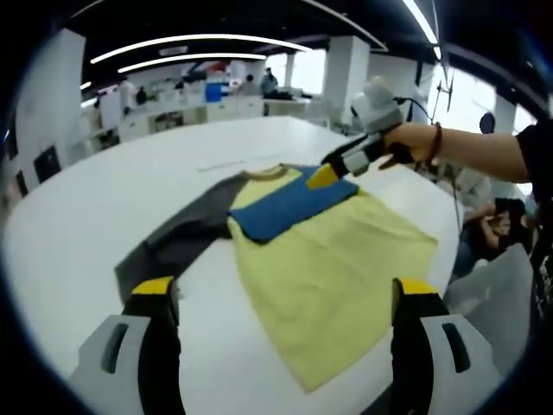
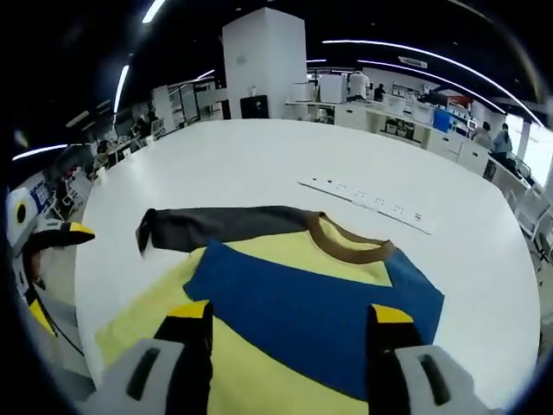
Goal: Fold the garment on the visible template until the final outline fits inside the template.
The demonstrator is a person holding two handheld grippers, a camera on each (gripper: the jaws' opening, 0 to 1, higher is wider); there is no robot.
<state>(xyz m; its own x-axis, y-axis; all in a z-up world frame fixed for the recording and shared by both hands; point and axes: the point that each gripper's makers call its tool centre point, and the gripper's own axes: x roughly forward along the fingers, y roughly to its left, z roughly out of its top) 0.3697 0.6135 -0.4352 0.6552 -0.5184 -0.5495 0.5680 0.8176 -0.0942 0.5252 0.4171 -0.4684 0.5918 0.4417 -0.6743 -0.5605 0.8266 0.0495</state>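
T-shirt lying flat on white tabletop, blue sleeve folded across chest | right claw hovering open above sleeve | left claw gaping near grey sleeve | advice: fold grey sleeve inward, edges aligned.

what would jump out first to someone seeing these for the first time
A yellow T-shirt with a brown collar lies flat on the round white table, its blue sleeve folded across the chest and its dark grey sleeve still stretched out sideways. In the left gripper view, the right gripper hovers with its yellow tips over the blue fold near the collar.
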